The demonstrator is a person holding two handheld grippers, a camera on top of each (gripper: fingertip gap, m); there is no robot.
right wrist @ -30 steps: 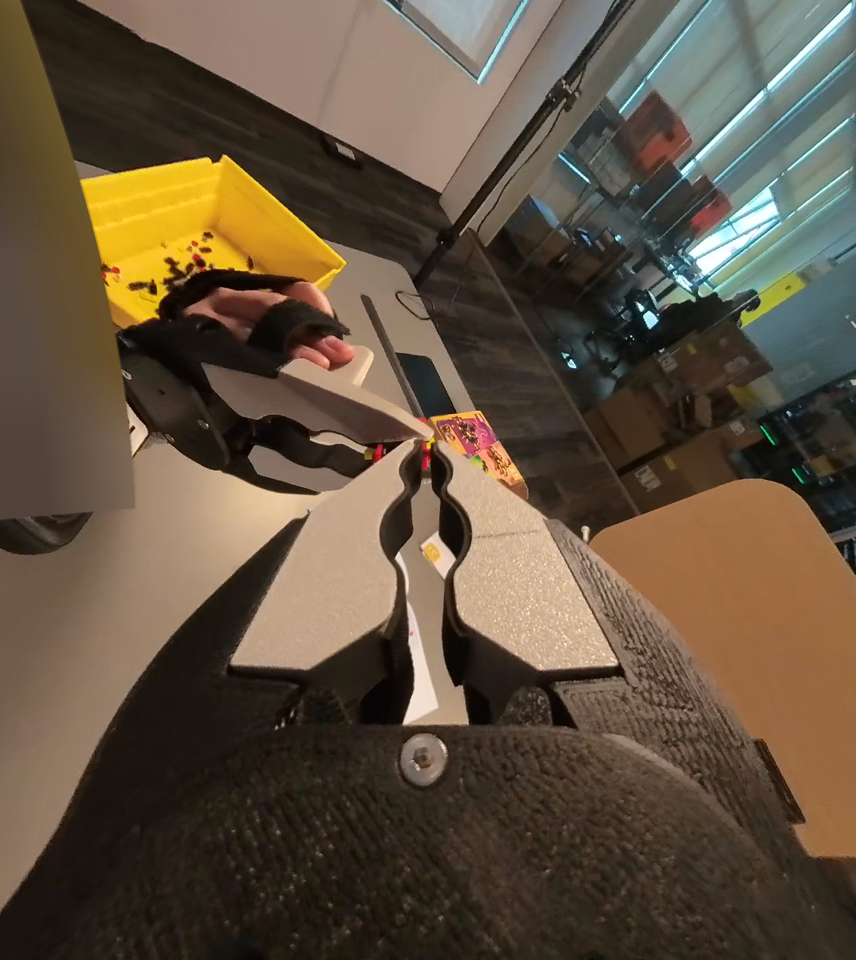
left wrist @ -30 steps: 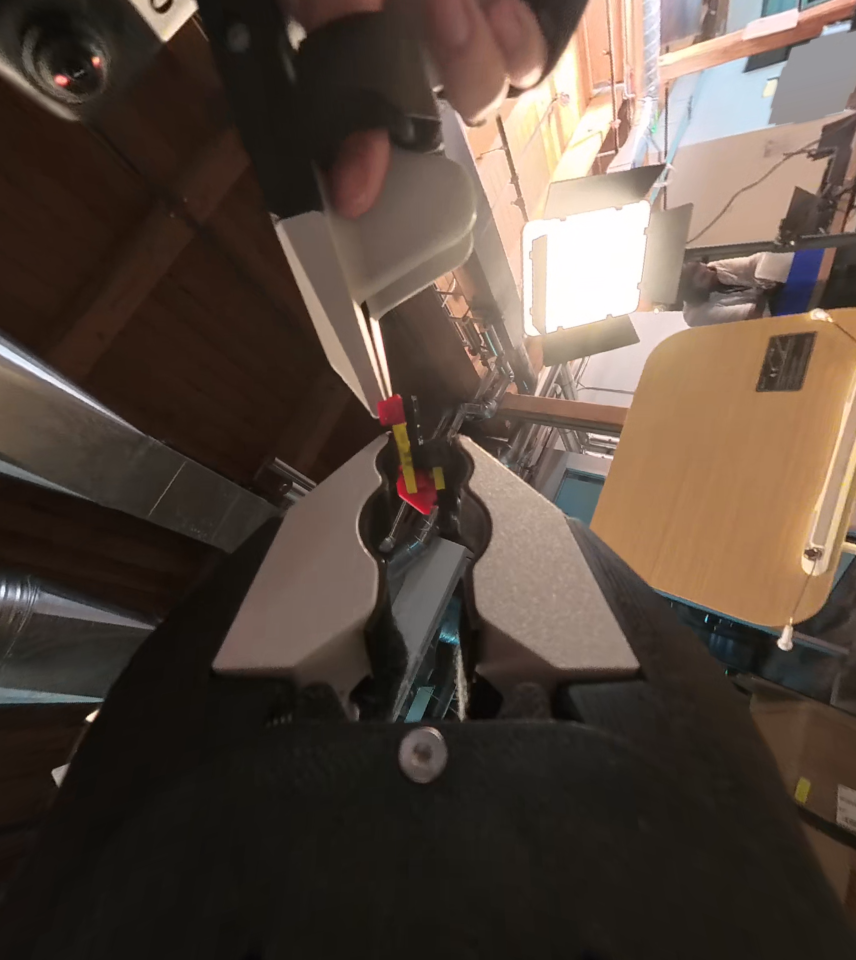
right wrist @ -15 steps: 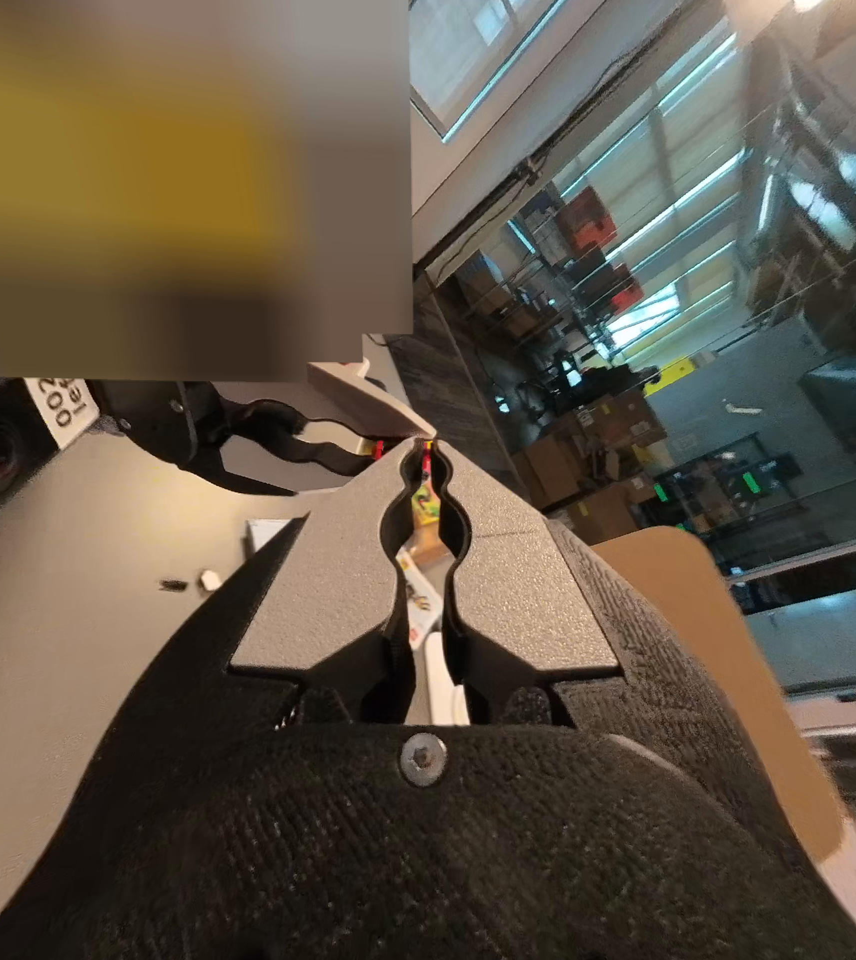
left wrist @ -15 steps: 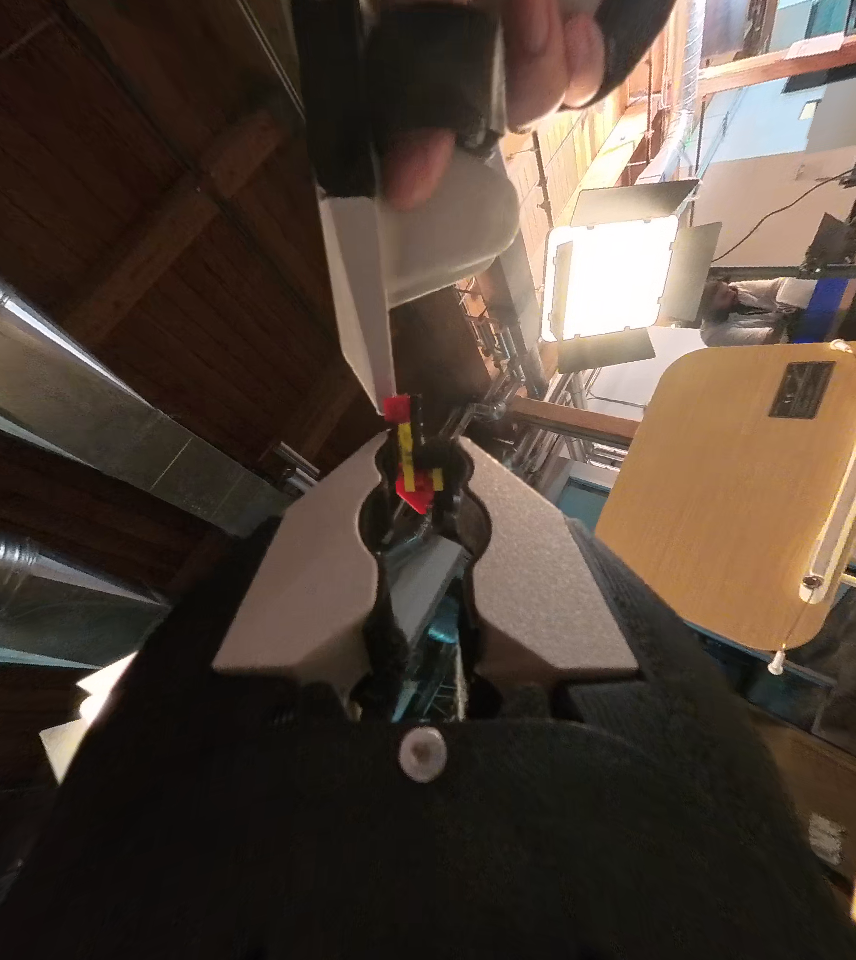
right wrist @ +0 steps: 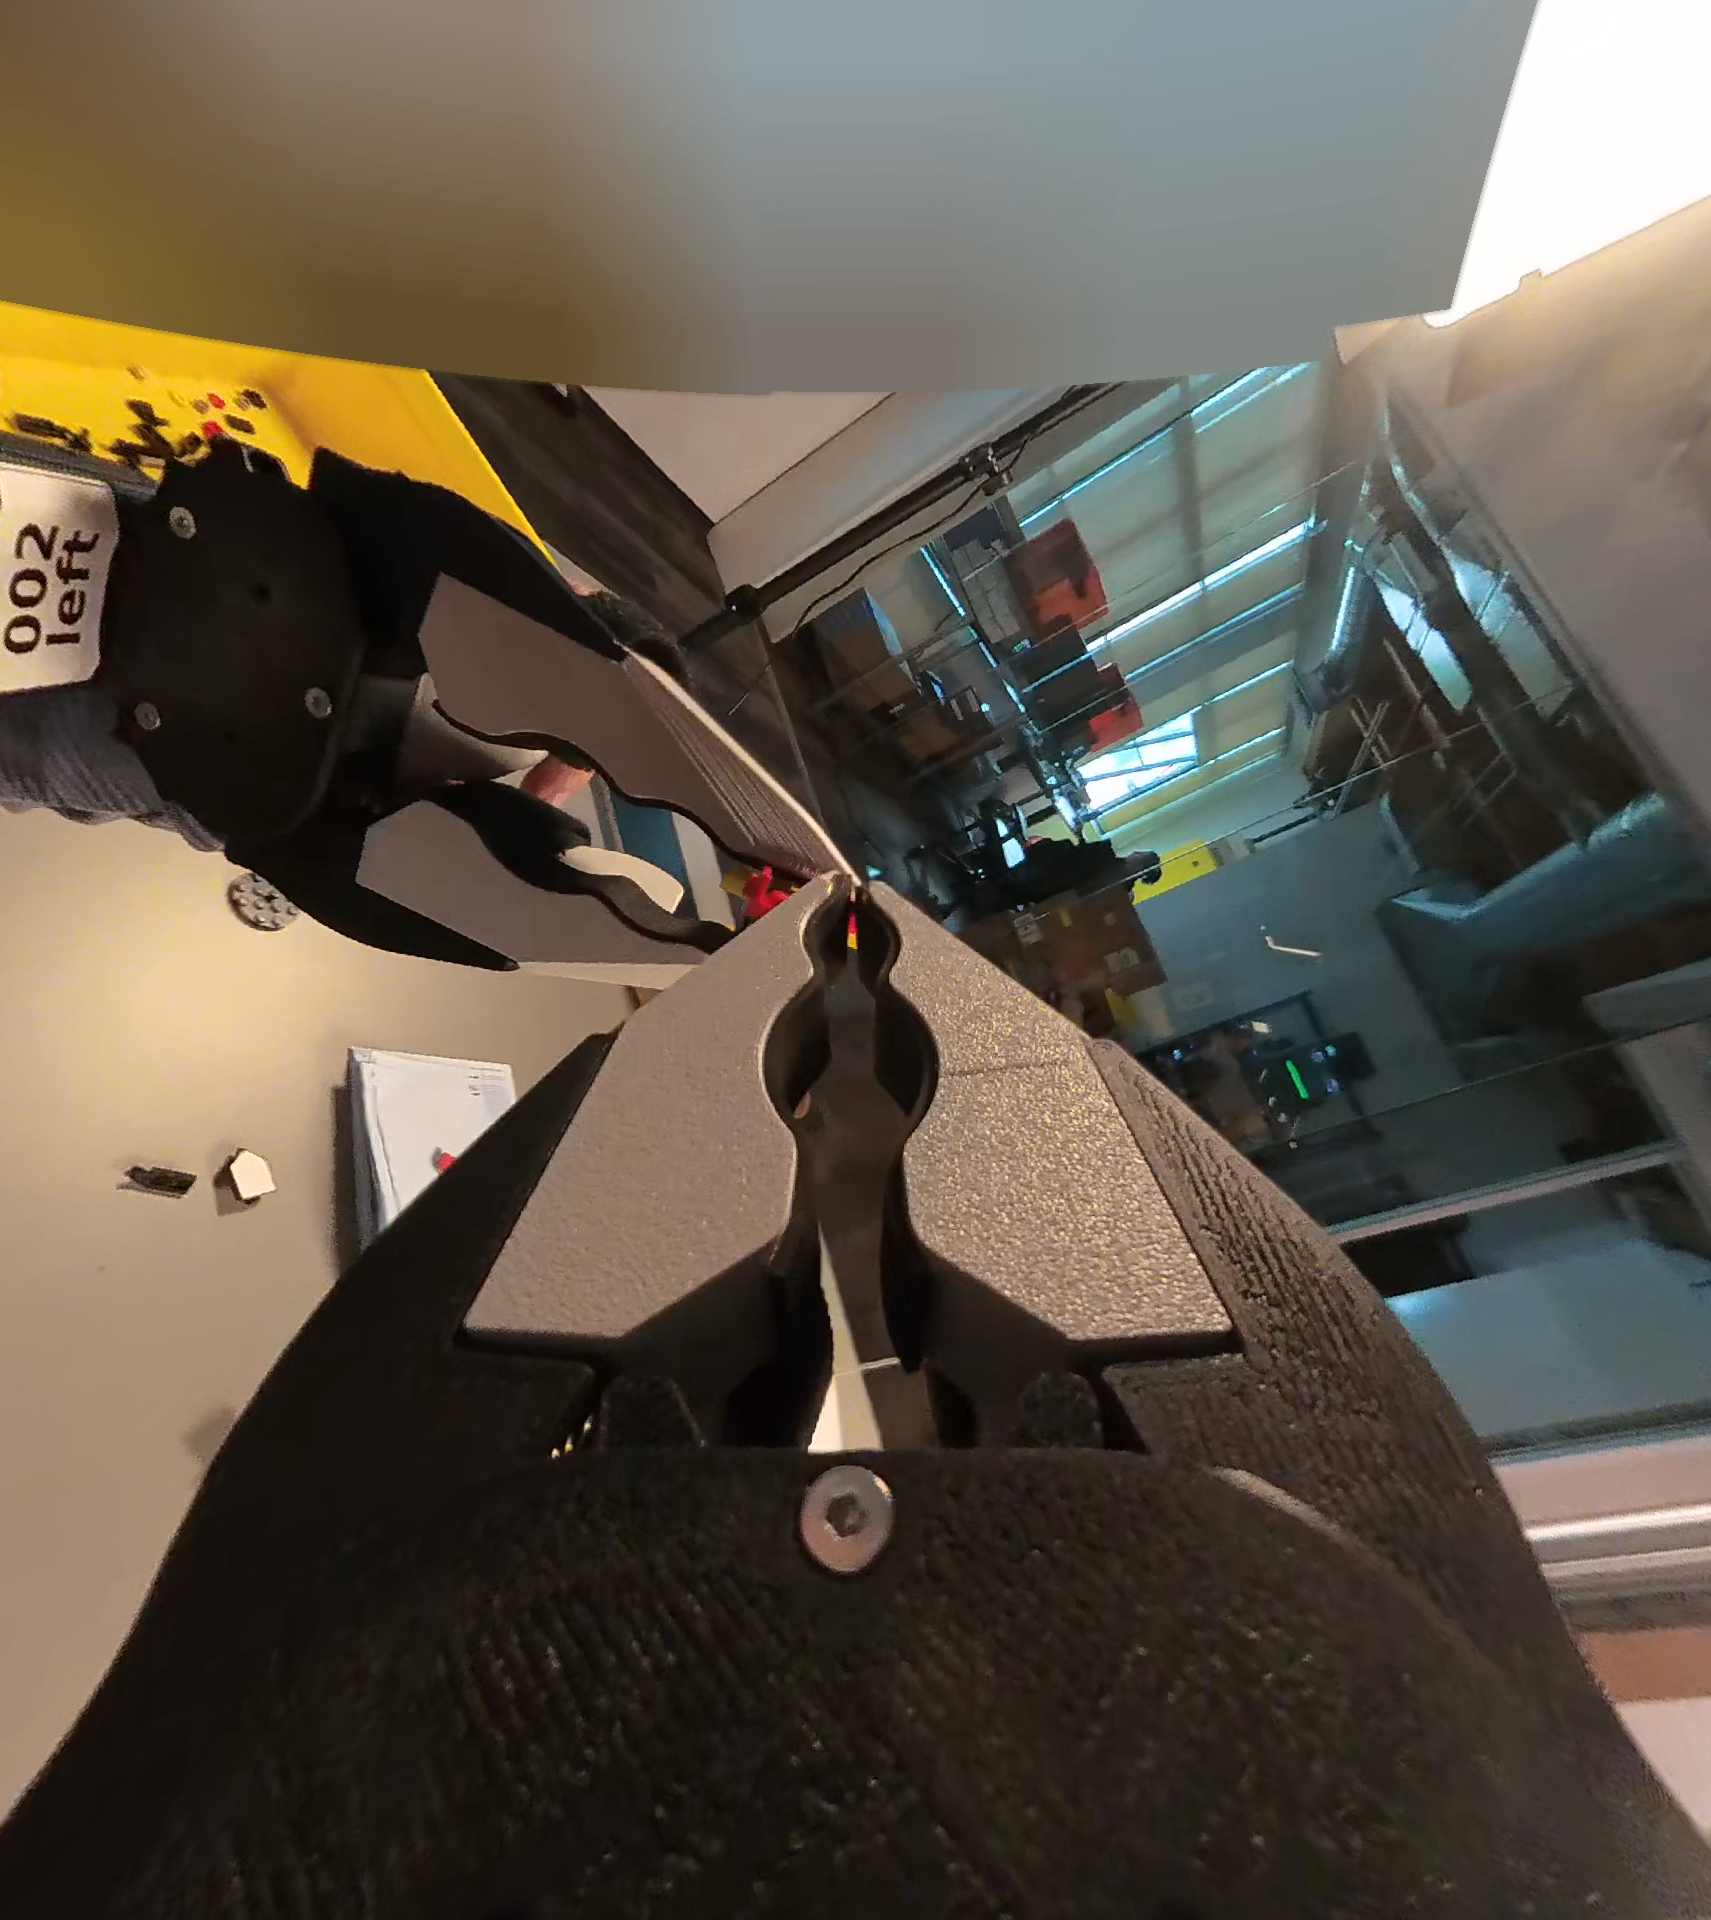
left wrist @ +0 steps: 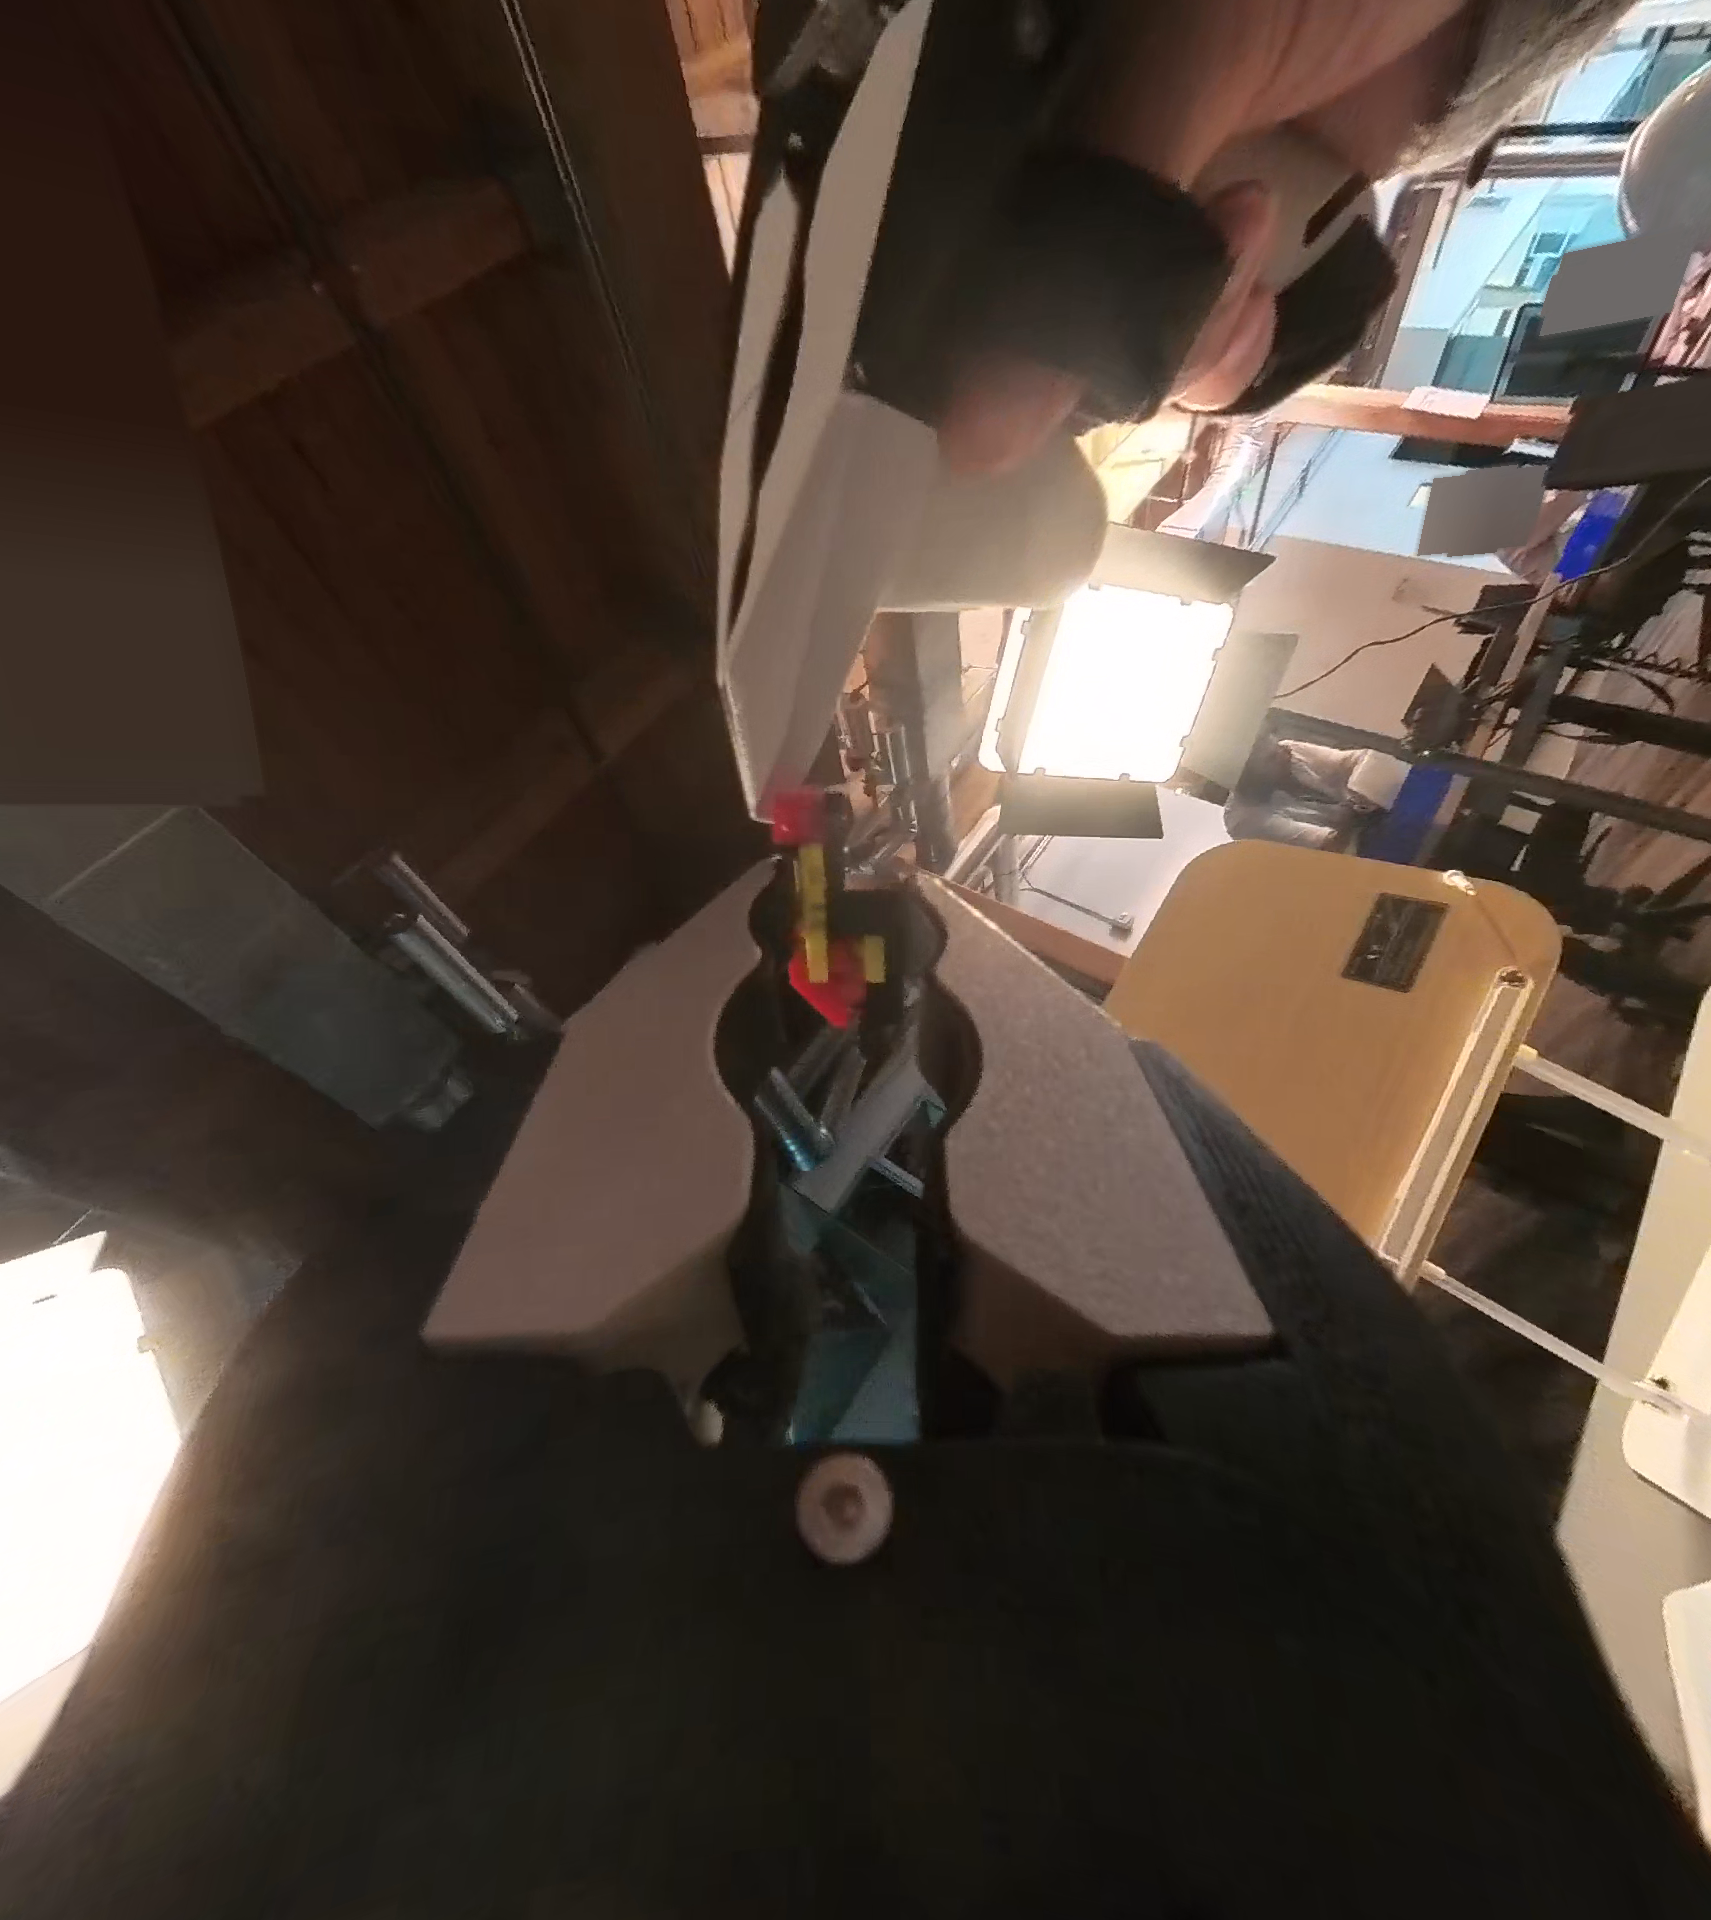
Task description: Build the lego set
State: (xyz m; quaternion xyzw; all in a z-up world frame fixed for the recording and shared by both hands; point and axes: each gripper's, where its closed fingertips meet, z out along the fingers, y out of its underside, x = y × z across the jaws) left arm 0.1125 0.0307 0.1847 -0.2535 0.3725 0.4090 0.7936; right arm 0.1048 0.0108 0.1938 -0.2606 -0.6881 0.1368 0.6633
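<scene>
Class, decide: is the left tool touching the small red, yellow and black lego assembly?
Touching. The left wrist view shows the left tool clamping the small red, yellow and black lego assembly between its fingertips.

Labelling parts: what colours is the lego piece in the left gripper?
Red and yellow, with some black; the lego piece shows best in the left wrist view.

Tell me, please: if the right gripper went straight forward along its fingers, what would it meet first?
Most likely the left gripper: its fingertips sit right at the right gripper tips, around the small red and yellow lego assembly. Contact already looks made, though depth is unclear.
</scene>
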